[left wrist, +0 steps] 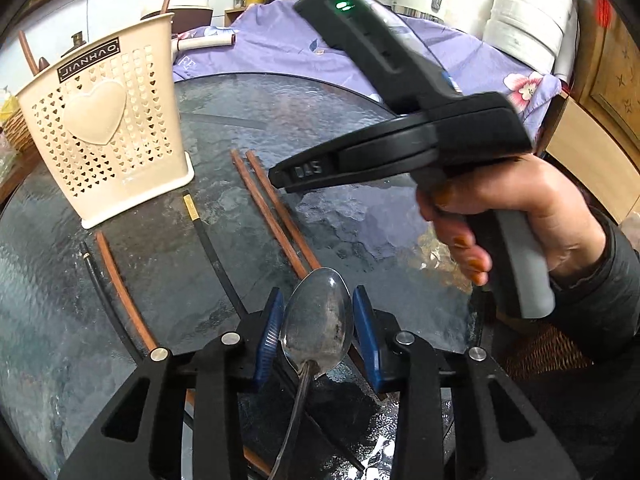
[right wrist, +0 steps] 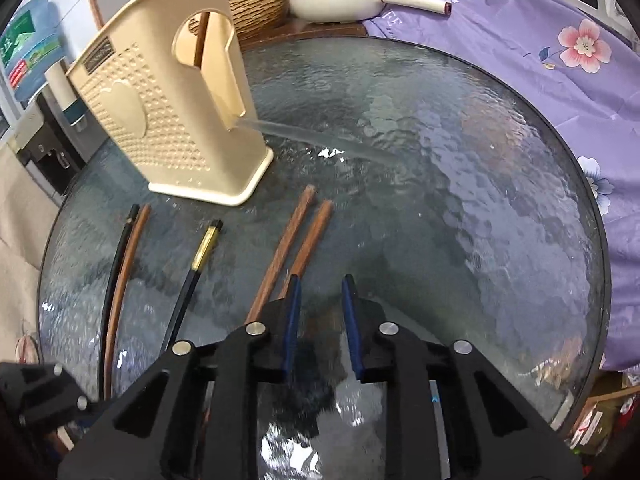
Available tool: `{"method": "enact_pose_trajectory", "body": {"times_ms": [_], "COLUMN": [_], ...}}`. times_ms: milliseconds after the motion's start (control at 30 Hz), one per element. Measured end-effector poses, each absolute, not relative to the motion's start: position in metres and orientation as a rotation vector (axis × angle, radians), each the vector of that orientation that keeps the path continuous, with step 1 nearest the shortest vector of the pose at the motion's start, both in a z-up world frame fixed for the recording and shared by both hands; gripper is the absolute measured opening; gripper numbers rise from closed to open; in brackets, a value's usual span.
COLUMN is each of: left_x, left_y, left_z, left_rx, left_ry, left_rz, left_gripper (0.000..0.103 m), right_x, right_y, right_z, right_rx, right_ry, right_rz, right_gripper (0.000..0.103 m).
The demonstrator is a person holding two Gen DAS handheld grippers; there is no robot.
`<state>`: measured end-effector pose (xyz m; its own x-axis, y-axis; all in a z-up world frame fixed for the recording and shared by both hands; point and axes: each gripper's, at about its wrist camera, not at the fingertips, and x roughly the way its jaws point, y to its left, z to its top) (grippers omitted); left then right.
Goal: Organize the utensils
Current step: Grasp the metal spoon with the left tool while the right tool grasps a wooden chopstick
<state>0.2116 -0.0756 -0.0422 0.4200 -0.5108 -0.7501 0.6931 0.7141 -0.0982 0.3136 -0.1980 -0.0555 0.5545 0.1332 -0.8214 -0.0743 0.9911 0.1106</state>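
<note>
Left wrist view: you are holding the left gripper (left wrist: pixel 316 332) low over the near edge of the round glass table (left wrist: pixel 360 128), and the bowl of a metal spoon (left wrist: pixel 318 330) is sitting between its blue pads (left wrist: pixel 267 332). The left pad is lying against the bowl's rim, while a thin gap is showing at the right pad, so you cannot call this a firm pinch; the spoon's handle is running back under the gripper body.

Your right hand (left wrist: pixel 520 216) is gripping the handle of the right gripper (right wrist: pixel 320 320), which is crossing the right side of that view. In the right wrist view its jaws are standing narrowly apart with only bare glass between them, holding nothing.

A pair of brown wooden chopsticks (left wrist: pixel 276 208) is lying side by side near the middle of the table, their near ends reaching the spoon. A black chopstick with a gold band (left wrist: pixel 208 240) is lying just left of them, and another black chopstick (right wrist: pixel 114 264) and brown chopstick (right wrist: pixel 128 256) are lying together close to the left edge.

The cream perforated utensil holder (left wrist: pixel 104 132) is standing upright towards the far left edge, and a brown stick is rising from its top opening.
</note>
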Motion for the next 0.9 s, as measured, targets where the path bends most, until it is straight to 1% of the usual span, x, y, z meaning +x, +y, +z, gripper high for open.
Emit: {"method": "enact_pose_trajectory", "body": {"times_ms": [100, 333, 567, 667, 900], "left_x": [0.211, 0.213, 0.218, 0.218, 0.223], "left_y": [-0.072, -0.062, -0.051, -0.048, -0.037], "left_z": [-0.041, -0.036, -0.028, -0.026, -0.020], "left_rx": [0.243, 0.208, 0.172, 0.161, 0.133], "left_ry": [0.839, 0.832, 0.817, 0.815, 0.801], "left_rz": [-0.754, -0.734, -0.716, -0.706, -0.662], "left_gripper": [0.035, 0.034, 0.034, 0.034, 0.034], "right_x": [0.322, 0.324, 0.334, 0.337, 0.357], "right_y": [-0.193, -0.199, -0.187, -0.184, -0.175], "right_z": [-0.054, -0.043, -0.052, -0.051, -0.050], "right_rx": [0.044, 0.123, 0.103, 0.092, 0.074], "right_ry": [0.983, 0.944, 0.999, 1.006, 1.027], "right_rz": [0.096, 0.093, 0.118, 0.098, 0.068], "right_gripper": [0.017, 0.017, 0.017, 0.011, 0.009]}}
